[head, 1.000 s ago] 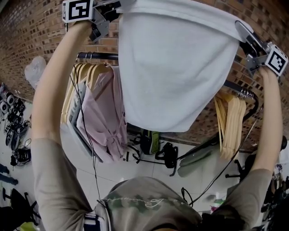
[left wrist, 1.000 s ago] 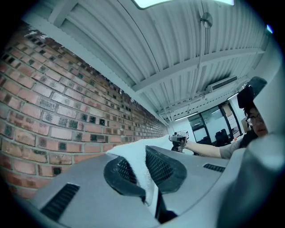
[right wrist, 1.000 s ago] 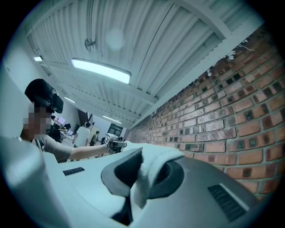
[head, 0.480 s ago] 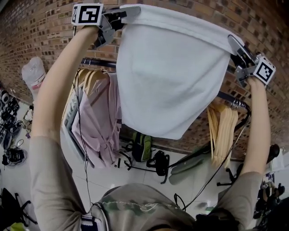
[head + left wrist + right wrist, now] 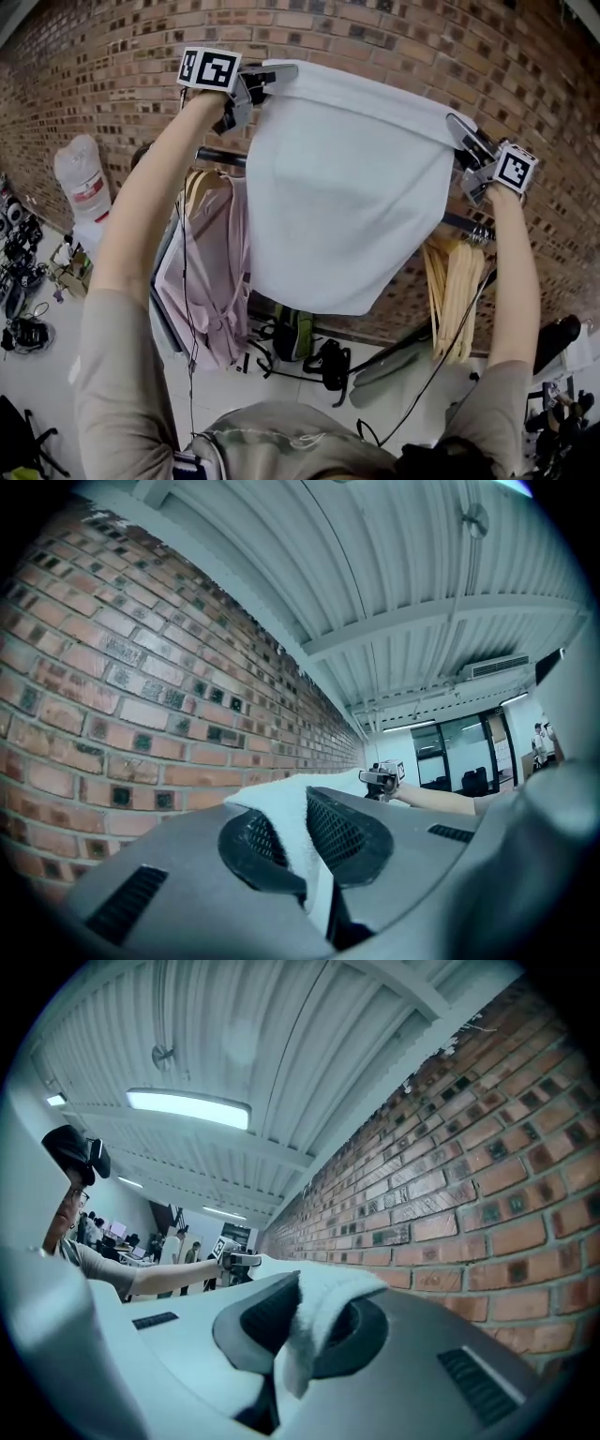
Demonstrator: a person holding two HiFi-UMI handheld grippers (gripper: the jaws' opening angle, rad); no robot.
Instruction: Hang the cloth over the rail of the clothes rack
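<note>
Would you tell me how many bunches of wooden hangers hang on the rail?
2: a left bunch and a right bunch, either side of the cloth. The cloth may hide others.

The cloth (image 5: pixel 347 206) fills the frame's centre, in front of the rail (image 5: pixel 219 157). Shirts (image 5: pixel 211 272) hang at lower left, hangers (image 5: pixel 455 286) at centre right.

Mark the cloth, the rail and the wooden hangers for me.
cloth (image 5: pixel 347 206), head view, middle of the hanging panel.
rail (image 5: pixel 220 157), head view, bare stretch just left of the cloth.
wooden hangers (image 5: pixel 455 286), head view, middle of the bunch right of the cloth.
</note>
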